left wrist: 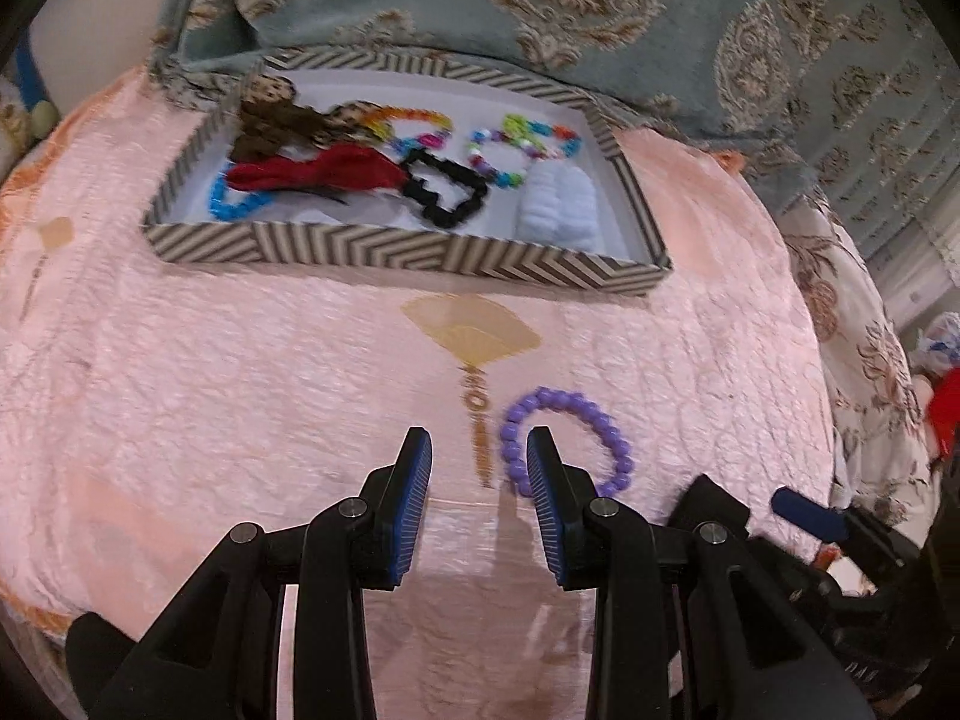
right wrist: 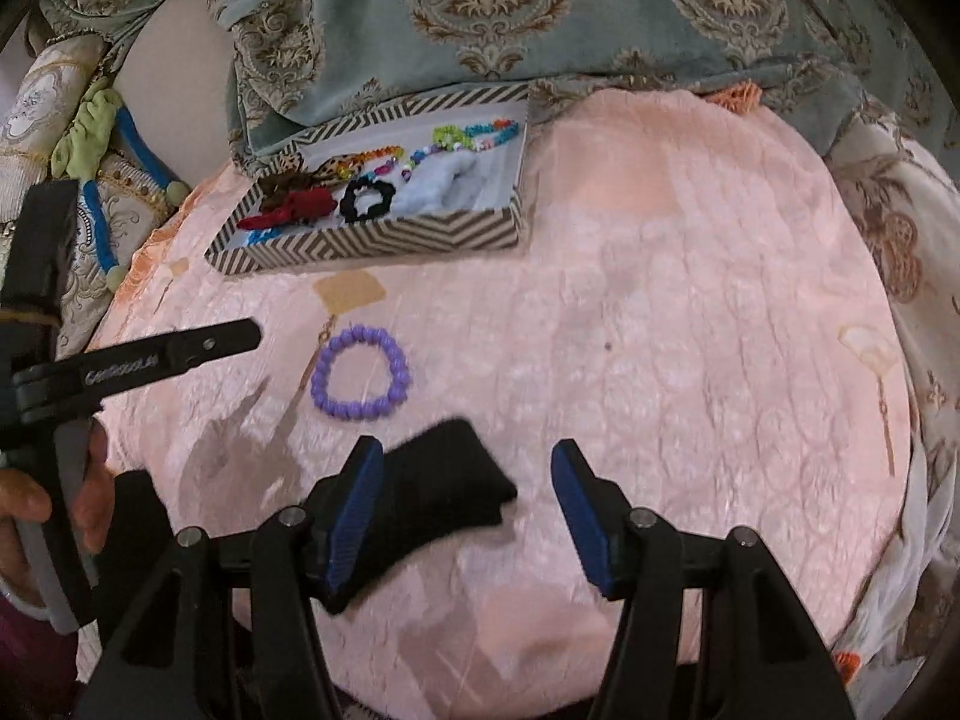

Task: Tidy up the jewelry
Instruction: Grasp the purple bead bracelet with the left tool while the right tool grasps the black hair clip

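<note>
On the pink quilted cover lies a purple bead bracelet (left wrist: 591, 408) (right wrist: 399, 369). In the left wrist view it sits just right of my left gripper (left wrist: 480, 450), partly behind the right finger. That gripper is open with nothing between its pads. My right gripper (right wrist: 468, 456) stands open and wide. A black fabric band (right wrist: 444, 480) lies flat between its fingers, against the left pad and well clear of the right one. Behind stands a zigzag-patterned tray (left wrist: 390, 249) (right wrist: 390, 237). It holds a red scrunchie (left wrist: 312, 171), a black scrunchie (left wrist: 447, 192), a white one (left wrist: 558, 204) and colourful bead bracelets (left wrist: 522, 138).
A blue-green patterned cushion (left wrist: 600, 12) rises right behind the tray. The pink cover (left wrist: 240, 390) falls away at its rounded edges onto floral fabric (left wrist: 864, 360). In the right wrist view a person's hand (right wrist: 36, 498) holds the left gripper at the left edge.
</note>
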The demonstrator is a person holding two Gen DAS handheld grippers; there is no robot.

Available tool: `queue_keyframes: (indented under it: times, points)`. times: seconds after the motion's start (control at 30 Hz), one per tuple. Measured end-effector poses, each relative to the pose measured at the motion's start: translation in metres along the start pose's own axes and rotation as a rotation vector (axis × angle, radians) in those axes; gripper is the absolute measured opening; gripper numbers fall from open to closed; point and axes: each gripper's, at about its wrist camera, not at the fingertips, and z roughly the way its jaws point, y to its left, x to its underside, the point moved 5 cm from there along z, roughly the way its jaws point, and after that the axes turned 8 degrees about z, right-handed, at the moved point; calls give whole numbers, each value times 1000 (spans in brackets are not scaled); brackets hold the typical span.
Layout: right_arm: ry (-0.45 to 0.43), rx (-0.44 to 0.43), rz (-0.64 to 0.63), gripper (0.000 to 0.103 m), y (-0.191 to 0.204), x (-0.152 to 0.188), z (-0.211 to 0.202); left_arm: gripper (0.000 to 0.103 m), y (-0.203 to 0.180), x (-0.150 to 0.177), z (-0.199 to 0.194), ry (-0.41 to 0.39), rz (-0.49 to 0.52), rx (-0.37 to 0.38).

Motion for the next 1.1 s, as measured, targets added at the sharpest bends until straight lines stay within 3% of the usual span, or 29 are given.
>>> queue_keyframes:
  times: [0.23, 0.47, 0.67, 0.7, 0.73, 0.77, 0.83, 0.97, 1.1]
  points:
    - [48, -25, 33, 67, -5, 12, 18, 22, -8, -1, 24, 54, -6, 41]
    - [57, -60, 84, 67, -9, 11, 31, 23, -12, -1, 47, 80, 20, 1]
    - [24, -96, 119, 67, -9, 7, 38, 23, -17, -4, 54, 47, 36, -22]
    - [19, -90, 103, 63, -7, 8, 39, 23, -16, -3, 54, 40, 29, -21]
    - [14, -84, 75, 50, -4, 8, 40, 19, -14, -3, 54, 32, 22, -22]
    - [14, -85, 59, 41, -1, 8, 41, 8, -13, -3, 53, 27, 19, -32]
    - [12, -107, 52, 22, 2, 9, 41, 0, -8, -2, 52, 23, 16, -53]
    - [-12, -107, 7, 17, 12, 9, 32, 0, 3, 1, 41, 9, -42, -2]
    - [-40, -125, -16, 16, 20, 3, 17, 0, 7, 1, 24, -17, -48, -14]
